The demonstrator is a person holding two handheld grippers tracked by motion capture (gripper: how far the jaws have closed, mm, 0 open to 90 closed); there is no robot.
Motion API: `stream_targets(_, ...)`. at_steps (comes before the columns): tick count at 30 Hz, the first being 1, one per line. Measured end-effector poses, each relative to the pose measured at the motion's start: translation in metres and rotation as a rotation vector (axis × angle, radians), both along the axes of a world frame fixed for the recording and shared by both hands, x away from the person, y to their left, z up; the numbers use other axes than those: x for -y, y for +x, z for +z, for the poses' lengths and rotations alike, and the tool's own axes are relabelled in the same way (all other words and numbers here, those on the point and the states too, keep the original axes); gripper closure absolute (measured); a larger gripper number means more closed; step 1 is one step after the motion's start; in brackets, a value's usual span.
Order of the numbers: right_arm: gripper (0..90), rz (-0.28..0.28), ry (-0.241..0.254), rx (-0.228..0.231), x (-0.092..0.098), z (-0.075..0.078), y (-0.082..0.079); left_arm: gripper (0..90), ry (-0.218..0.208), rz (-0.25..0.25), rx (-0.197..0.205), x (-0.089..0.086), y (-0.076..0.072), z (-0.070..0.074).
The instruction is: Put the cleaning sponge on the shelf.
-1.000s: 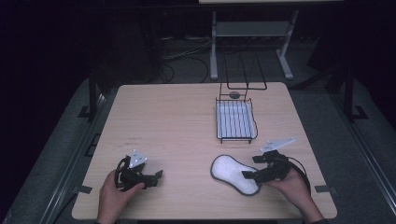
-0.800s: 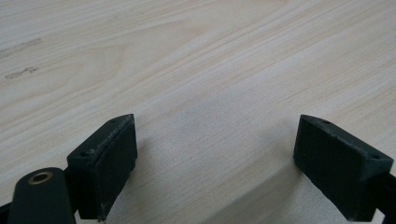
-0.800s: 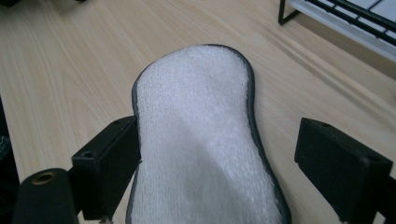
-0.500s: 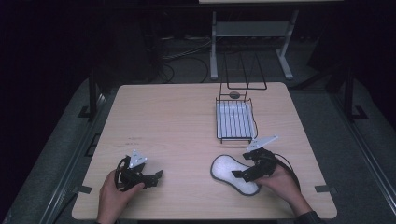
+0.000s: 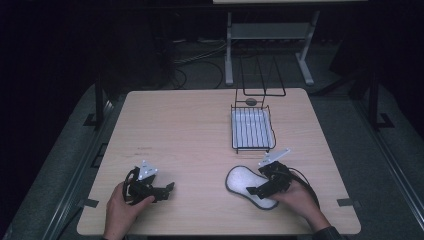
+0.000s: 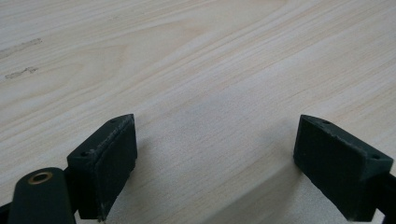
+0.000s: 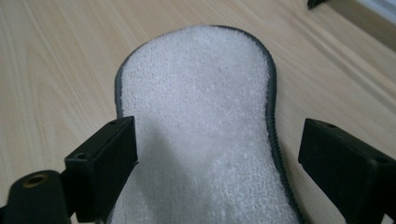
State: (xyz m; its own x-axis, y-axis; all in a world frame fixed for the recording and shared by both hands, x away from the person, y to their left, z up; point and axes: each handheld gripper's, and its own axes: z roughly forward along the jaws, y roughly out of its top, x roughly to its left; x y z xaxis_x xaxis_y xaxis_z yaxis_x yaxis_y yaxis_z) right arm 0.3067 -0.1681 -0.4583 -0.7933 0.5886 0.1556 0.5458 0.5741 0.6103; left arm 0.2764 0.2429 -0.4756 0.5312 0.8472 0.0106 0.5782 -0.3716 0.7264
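A white fleecy pad (image 5: pixel 238 180) with a grey edge lies flat on the wooden table (image 5: pixel 190 130) near its front right. My right gripper (image 5: pixel 256 190) hovers low over the pad's right end and points left along it. Its jaws have just been opening, and they stand wide with the pad (image 7: pixel 196 88) beneath and between them, the pads not pressing on it. In the right gripper view the right gripper (image 7: pixel 217 163) straddles the pad's narrow waist. My left gripper (image 5: pixel 168 189) rests at the front left, open over bare wood (image 6: pixel 215 163).
A black wire basket (image 5: pixel 235 127) with a white ribbed liner stands behind the pad, right of centre. A small dark round thing (image 5: pixel 251 101) and an upright wire frame (image 5: pixel 262 75) are at the table's far edge. Dark floor and cables lie beyond.
My right hand has moved left from beside the pad to over its right end, a little lower. The left hand has kept still.
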Motion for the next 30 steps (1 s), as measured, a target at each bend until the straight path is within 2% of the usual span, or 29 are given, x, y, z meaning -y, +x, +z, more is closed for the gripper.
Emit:
stream_targets(8,11.3,0.003,-0.008,0.002,-0.0021,-0.0034,0.0005,12.7,0.0,0.0,0.0,0.0,0.0,0.0)
stream_targets(21,13.9,0.025,-0.059,0.034,-0.0078,-0.0034,-0.0031,12.7,0.004,-0.002,-0.001,-0.0002,0.0,0.0001)
stream_targets(26,14.6,0.014,-0.053,0.008,-0.0073,-0.0043,-0.0017,12.7,0.004,-0.002,-0.001,-0.0002,0.0,0.0001)
stream_targets(28,21.3,0.03,-0.041,-0.003,-0.0068,-0.0041,-0.0016,12.7,0.004,-0.002,-0.001,-0.0003,0.0,0.0001)
stream_targets(30,21.9,0.035,-0.039,-0.008,-0.0068,-0.0034,-0.0019,12.7,0.004,-0.002,-0.001,-0.0002,0.0,0.0001)
